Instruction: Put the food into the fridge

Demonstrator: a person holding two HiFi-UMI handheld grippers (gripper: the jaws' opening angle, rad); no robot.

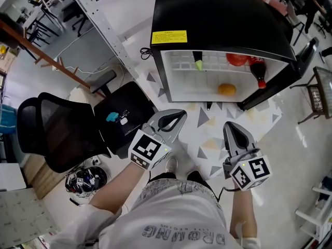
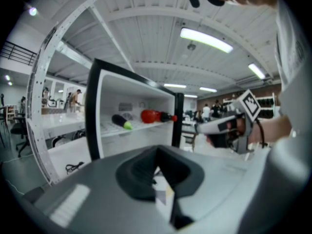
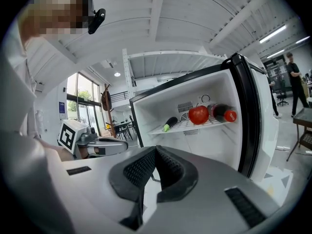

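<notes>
A: Where is the food lying relative to the fingers?

B: It is all sitting inside the open fridge [image 1: 218, 14], well apart from both grippers. The left gripper [image 1: 179, 113] and right gripper [image 1: 231, 126] are hanging in front of it, fingers [image 3: 141, 169] pressing together on nothing.

A: Appearance?

B: A dark eggplant [image 3: 170, 123] with a green end, a red tomato [image 3: 198, 114] and a dark, red-capped bottle [image 3: 222, 113] are lying on the shelf [image 3: 195, 126]. An orange [image 1: 226, 89] is sitting below it.

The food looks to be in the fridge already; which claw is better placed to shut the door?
Probably the right. The right claw is on the side where the open door stands; the left claw is farther from it. Both are shut and empty.
</notes>
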